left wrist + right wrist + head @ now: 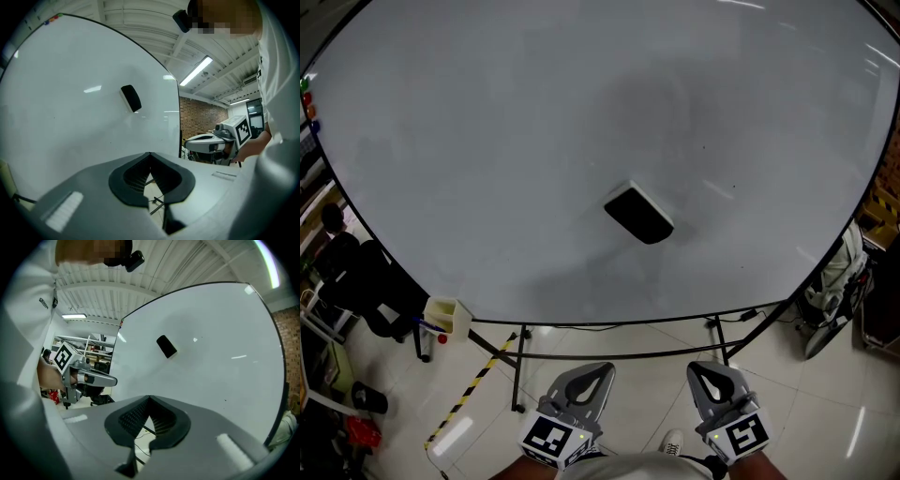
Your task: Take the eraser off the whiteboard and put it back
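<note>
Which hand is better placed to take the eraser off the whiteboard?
Left, marginally: the black rectangular eraser on the large whiteboard sits slightly nearer the left tongs than the right tongs; both shut.

You are facing the whiteboard (487, 141), and the eraser (639, 214) is sitting on it, tilted, a little right of its middle and nearer its bottom edge. You are holding the left hand-held gripper (598, 368) and the right hand-held gripper (701, 367) side by side below the board's bottom edge, well apart from the eraser, both pointing toward the board. A small box (448, 317) is sitting at the board's lower left corner, and striped tape (473, 386) is running across the floor (609, 347) beneath it.
</note>
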{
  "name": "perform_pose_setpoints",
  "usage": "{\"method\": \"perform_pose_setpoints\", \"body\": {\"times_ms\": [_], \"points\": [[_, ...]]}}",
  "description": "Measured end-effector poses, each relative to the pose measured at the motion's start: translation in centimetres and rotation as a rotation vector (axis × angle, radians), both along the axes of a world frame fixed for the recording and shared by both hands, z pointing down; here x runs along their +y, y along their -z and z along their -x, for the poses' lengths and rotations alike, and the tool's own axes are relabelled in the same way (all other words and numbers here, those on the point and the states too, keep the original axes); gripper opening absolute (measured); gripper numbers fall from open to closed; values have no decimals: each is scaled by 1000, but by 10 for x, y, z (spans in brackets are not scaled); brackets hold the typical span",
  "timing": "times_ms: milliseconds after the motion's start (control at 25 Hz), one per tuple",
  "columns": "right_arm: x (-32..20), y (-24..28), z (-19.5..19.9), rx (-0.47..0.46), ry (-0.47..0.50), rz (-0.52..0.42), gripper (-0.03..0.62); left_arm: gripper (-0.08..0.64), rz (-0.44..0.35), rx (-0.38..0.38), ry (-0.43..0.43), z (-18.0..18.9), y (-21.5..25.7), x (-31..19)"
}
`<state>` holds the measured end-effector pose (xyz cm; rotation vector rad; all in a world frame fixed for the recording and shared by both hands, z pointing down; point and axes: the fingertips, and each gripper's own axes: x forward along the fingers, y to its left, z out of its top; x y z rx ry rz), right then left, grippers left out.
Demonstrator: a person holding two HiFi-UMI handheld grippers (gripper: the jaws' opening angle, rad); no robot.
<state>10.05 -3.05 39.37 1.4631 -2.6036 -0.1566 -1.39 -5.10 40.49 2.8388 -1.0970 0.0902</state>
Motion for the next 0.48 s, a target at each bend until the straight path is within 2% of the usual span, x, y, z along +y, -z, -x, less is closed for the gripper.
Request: {"method": "perform_pose_setpoints", "body": {"times_ms": [480], "points": [[9,3,4,9,15,-3,2,17,-8,-7,-9,2,2,12]]}}
